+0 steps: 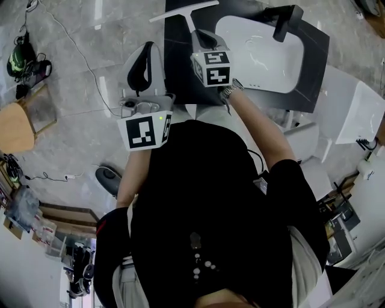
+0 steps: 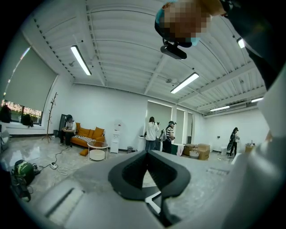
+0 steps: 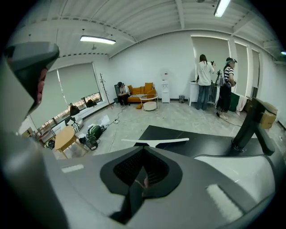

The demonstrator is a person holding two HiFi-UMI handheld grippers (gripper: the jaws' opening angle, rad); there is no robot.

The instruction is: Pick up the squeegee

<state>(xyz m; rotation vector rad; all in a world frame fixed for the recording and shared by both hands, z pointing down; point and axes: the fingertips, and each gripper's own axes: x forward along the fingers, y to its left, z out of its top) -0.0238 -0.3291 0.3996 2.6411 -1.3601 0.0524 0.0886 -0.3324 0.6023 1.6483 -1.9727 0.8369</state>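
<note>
Right arm (image 1: 264, 132) stretched toward top of frame, right claw (image 1: 200, 36) pinching squeegee (image 1: 183, 11) handle, white blade over black worktop (image 1: 180, 72) corner, beside sink (image 1: 258, 54). Left claw (image 1: 146, 51) pressed together, holding nothing, left of worktop. Only claw views show people (image 3: 204, 74) and orange sofa (image 2: 87, 133).

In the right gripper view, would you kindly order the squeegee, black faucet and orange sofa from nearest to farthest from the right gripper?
1. squeegee, directly ahead, centre.
2. black faucet, off to the right.
3. orange sofa, far back across the room.
</note>
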